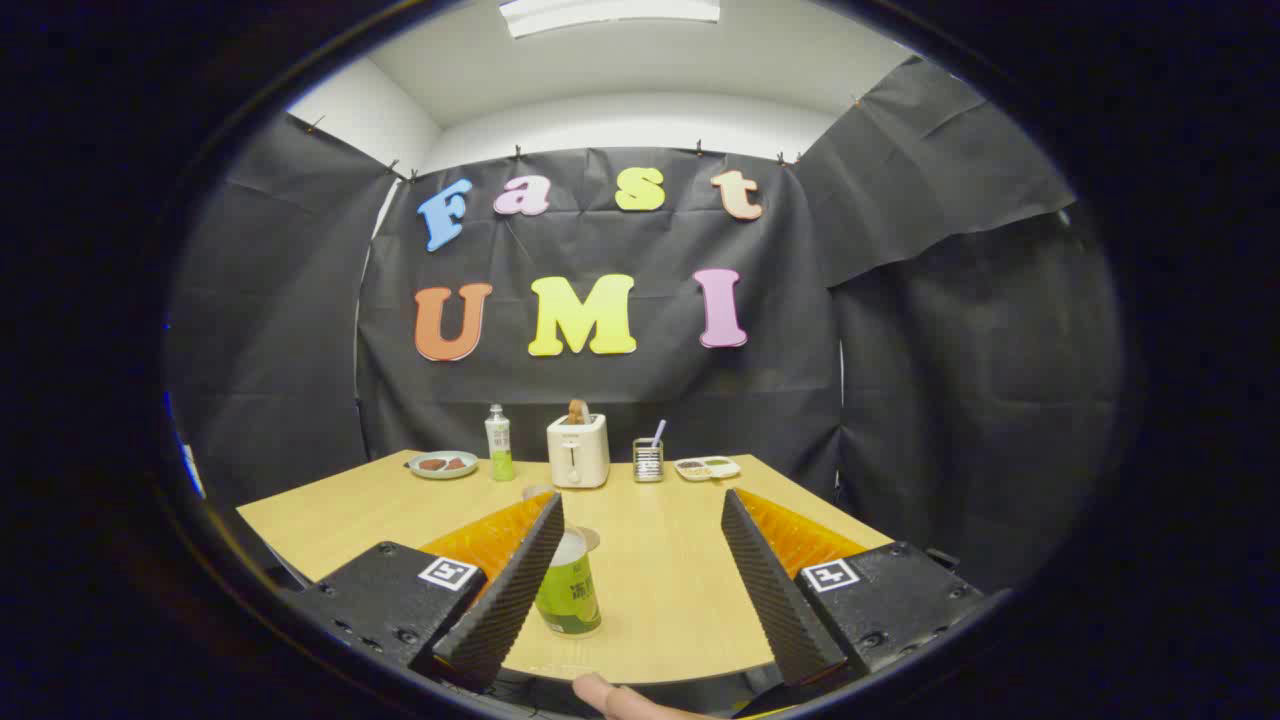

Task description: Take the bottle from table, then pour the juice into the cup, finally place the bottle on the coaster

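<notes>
While the gripper (640,580) stands wide open holding nothing, the bottle (570,590) beside its left finger looks light, smooth, best gripped mid-body.

No legible text on the bottle (568,592) label.

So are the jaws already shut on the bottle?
No: the gripper stands wide open, and the bottle sits upright on the table beside one finger, clear of the other.
</notes>
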### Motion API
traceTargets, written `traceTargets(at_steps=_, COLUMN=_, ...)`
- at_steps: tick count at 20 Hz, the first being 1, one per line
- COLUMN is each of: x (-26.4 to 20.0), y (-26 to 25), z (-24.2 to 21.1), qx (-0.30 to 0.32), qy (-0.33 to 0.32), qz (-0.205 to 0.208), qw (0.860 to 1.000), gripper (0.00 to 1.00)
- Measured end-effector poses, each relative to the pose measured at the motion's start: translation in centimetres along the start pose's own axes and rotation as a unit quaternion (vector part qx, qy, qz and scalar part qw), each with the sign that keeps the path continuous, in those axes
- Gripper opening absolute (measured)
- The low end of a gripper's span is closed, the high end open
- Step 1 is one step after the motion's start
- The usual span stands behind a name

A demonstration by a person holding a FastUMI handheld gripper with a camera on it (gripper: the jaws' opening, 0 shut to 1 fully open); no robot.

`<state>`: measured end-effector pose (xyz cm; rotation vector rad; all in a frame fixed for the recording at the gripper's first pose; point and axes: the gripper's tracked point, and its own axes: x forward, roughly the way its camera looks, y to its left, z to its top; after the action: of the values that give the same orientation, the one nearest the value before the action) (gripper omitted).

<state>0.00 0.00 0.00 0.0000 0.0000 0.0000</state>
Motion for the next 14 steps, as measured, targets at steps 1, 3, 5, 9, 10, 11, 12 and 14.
traceTargets(at_steps=1, x=0.06, y=-0.12, z=-0.07, qx=-0.003, qy=0.0, qz=-0.003, qw=1.0, gripper=1.0)
traceTargets(at_steps=3, x=0.04, y=-0.26, z=-0.02, qx=-0.006, qy=-0.001, qz=-0.004, qw=1.0, gripper=1.0)
traceTargets(at_steps=5, x=-0.04, y=-0.37, z=0.11, qx=-0.004, qy=-0.002, qz=-0.005, qw=1.0, gripper=1.0)
traceTargets(at_steps=9, x=-0.12, y=-0.29, z=0.21, qx=-0.013, qy=-0.008, qz=-0.005, qw=1.0, gripper=1.0)
traceTargets(at_steps=10, x=-0.09, y=-0.14, z=0.1, qx=-0.016, qy=-0.008, qz=-0.004, qw=1.0, gripper=1.0)
traceTargets(at_steps=11, x=0.0, y=0.16, z=-0.17, qx=-0.019, qy=-0.006, qz=-0.002, qw=1.0, gripper=1.0)
traceTargets(at_steps=12, x=0.03, y=0.38, z=-0.37, qx=-0.021, qy=-0.003, qz=0.001, qw=1.0, gripper=1.0)
traceTargets(at_steps=14, x=0.05, y=0.6, z=-0.51, qx=-0.022, qy=0.0, qz=0.004, qw=1.0, gripper=1.0)
